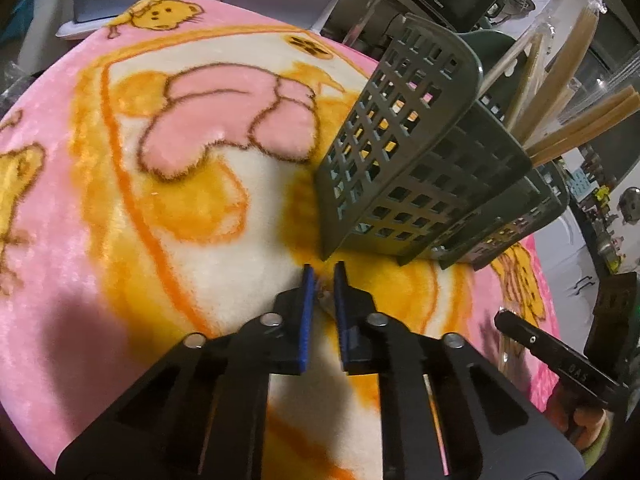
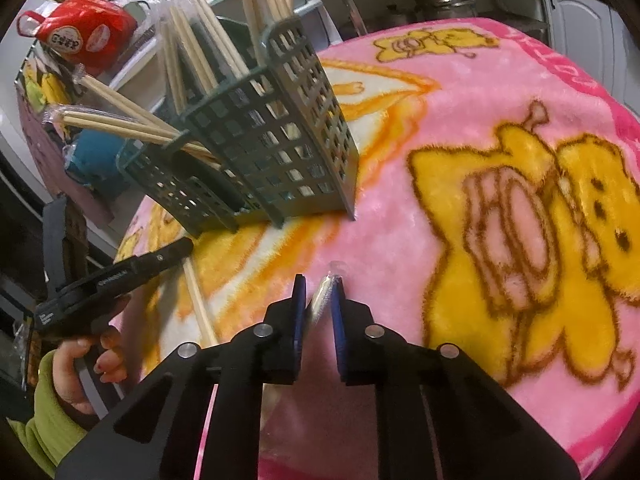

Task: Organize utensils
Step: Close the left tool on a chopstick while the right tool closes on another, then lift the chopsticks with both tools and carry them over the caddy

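1. A table is covered by a fleecy pink blanket (image 1: 120, 240) printed with yellow cartoon bears, filling most of both wrist views

2. A dark green plastic utensil caddy (image 1: 404, 168) with grid-pattern walls and several compartments stands on the blanket, ahead of both grippers

3. Pale wooden chopsticks (image 2: 188, 52), some in clear wrappers, stand leaning in the caddy's compartments, their tops fanning outward above the rim

4. The left gripper (image 1: 323, 276) hangs low over the blanket, just in front of the caddy's near corner; its blue-padded jaws stand narrow, with something small and blurred between them lower down (too unclear to tell whether they grip it)

5. The right gripper (image 2: 318, 286) points at the blanket a little short of the caddy; its jaws are closed narrowly on a clear-wrapped pair of chopsticks (image 2: 322, 298), whose tip pokes out beyond the fingertips

6. In the right wrist view, 1 more loose chopstick pair (image 2: 200, 304) lies flat on the blanket beneath the left gripper, near the caddy's base
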`<state>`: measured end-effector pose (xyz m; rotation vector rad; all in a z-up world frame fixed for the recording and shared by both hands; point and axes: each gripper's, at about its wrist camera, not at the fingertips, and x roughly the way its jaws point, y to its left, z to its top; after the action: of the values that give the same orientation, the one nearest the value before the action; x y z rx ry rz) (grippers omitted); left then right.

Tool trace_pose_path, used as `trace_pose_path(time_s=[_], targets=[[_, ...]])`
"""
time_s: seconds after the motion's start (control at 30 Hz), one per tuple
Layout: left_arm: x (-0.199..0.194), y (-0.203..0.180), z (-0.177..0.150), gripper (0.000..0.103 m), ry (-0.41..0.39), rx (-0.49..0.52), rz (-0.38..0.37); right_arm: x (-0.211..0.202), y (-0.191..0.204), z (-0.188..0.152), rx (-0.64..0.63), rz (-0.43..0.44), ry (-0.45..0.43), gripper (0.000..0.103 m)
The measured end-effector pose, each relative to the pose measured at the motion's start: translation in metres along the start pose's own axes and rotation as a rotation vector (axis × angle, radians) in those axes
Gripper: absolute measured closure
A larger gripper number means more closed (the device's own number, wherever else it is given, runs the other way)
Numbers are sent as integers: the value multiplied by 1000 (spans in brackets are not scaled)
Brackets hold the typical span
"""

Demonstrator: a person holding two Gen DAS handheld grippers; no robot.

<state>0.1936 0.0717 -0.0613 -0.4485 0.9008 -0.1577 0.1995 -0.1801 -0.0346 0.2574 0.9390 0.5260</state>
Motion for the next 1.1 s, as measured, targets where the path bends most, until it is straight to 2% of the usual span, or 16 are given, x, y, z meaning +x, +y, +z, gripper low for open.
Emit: trace_pose_path(time_s=[0.23,0.67,1.1], targets=[[-15,-13,-7,100,-20,22,-48,-18,9,6,-30,34,-56,93],[-105,-68,7,101,-233,128,-201,-79,44,22,-139,82,-236,98],[-165,-90,28,101,-380,180,-258,-124,76,38,-219,110,-379,98]])
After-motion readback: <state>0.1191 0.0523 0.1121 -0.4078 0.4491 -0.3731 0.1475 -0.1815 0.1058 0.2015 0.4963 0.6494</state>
